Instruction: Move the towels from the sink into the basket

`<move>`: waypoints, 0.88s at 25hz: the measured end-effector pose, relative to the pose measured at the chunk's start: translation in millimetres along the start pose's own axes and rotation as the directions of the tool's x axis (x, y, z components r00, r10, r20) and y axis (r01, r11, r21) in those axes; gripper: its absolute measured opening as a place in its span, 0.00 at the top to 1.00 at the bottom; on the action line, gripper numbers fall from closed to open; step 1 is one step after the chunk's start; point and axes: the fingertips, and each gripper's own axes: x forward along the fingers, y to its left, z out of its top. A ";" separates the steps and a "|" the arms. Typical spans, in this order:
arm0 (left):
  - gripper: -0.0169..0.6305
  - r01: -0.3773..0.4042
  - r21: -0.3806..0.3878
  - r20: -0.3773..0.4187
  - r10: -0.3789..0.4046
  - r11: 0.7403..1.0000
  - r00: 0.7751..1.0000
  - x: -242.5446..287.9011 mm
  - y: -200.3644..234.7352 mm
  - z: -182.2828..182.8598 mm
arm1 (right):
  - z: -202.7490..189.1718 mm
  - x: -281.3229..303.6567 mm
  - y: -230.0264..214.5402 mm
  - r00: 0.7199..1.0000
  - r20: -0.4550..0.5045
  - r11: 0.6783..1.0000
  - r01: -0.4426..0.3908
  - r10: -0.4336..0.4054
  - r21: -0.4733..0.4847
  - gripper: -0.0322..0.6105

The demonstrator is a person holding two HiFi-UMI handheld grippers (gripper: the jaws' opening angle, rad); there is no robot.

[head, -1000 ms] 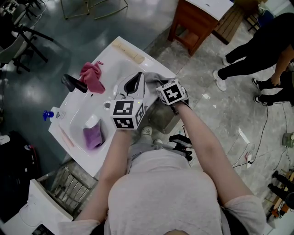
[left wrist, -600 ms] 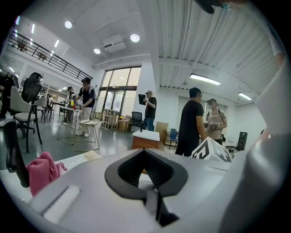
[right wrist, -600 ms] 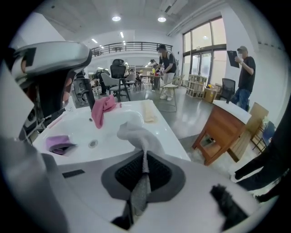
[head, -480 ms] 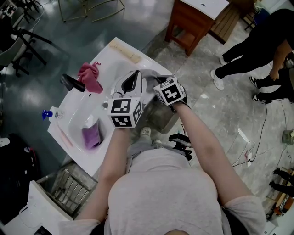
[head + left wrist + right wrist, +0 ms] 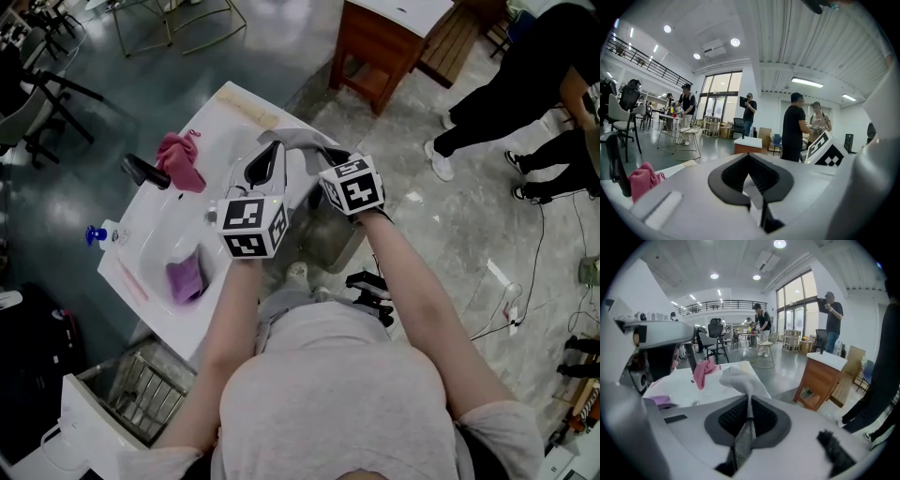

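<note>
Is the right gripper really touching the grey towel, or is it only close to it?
Touching. The right gripper view shows the right gripper shut on the grey towel, with the cloth pinched between its fingers.

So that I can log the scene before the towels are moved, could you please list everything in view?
Sink: one, white, left of centre.
Faucet: one, black, at the sink's far edge.
Pink towel: one, pink, draped beside the faucet.
Purple towel: one, purple, in the basin.
Grey towel: one, grey, lifted above the sink's right end.
Bottle: one, white with blue cap, at the sink's left edge.
Container, possibly the basket: one, grey, on the floor beside the sink.
Wire rack: one, metal, lower left.
Cabinet: one, brown wood, top centre.
Bystanders: at least four, dark clothes, across the room.
Left gripper: one, white, jaws together near the grey towel.
Right gripper: one, white, shut on the grey towel.
</note>
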 end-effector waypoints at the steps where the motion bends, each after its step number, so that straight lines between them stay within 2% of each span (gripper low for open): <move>1: 0.96 0.001 0.002 0.003 -0.001 1.000 1.000 -0.6 -2.2 1.2 | 2.3 -4.8 -0.8 1.000 0.011 1.000 0.005 -0.005 0.003 0.91; 12: 0.96 0.018 0.007 0.023 -0.018 1.000 1.000 -14.1 -30.7 5.6 | 24.6 -59.8 -8.0 0.988 0.137 0.996 0.066 -0.073 0.055 0.91; 22: 0.96 0.046 0.026 0.017 -0.047 0.999 0.999 -31.0 -60.5 -1.2 | 34.4 -114.3 -9.5 0.957 0.259 0.990 0.115 -0.134 0.088 0.91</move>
